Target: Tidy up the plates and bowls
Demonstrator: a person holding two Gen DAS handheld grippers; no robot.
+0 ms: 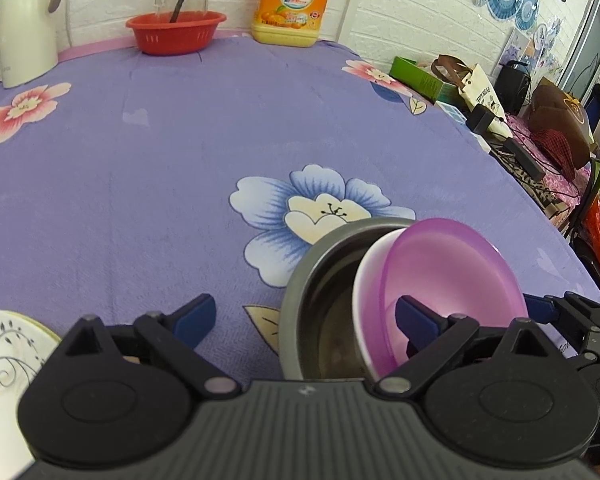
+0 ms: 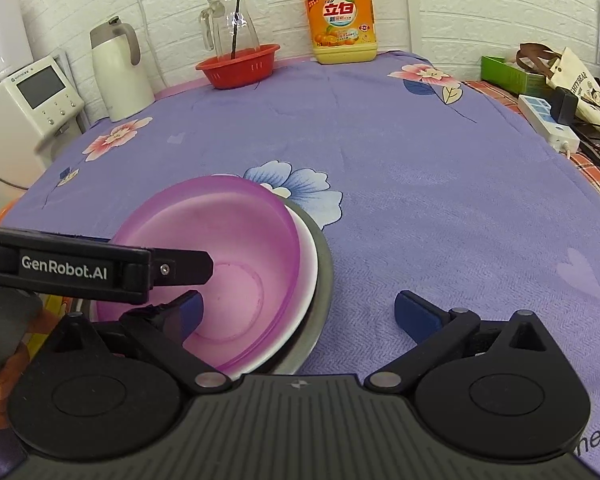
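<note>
Fingers of the left hand-held gripper [image 1: 304,320] spread wide, one inside the purple bowl [image 1: 440,276], gripping nothing.

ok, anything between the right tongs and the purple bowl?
Nothing blocks it. The right tongs are open, one finger already inside the purple bowl, which sits tilted in a white bowl within the steel bowl. The left tongs crowd its other side.

Back edge of the table [image 2: 420,168] is pretty crowded: red basket [image 2: 238,65] with a glass jug [image 2: 230,24] standing in it, yellow detergent bottle [image 2: 342,16] toward the right corner, white kettle [image 2: 118,76] at the left corner. Purple flowered cloth [image 1: 160,152] covers the top. Off the left edge sits a white machine [image 2: 24,112].
</note>
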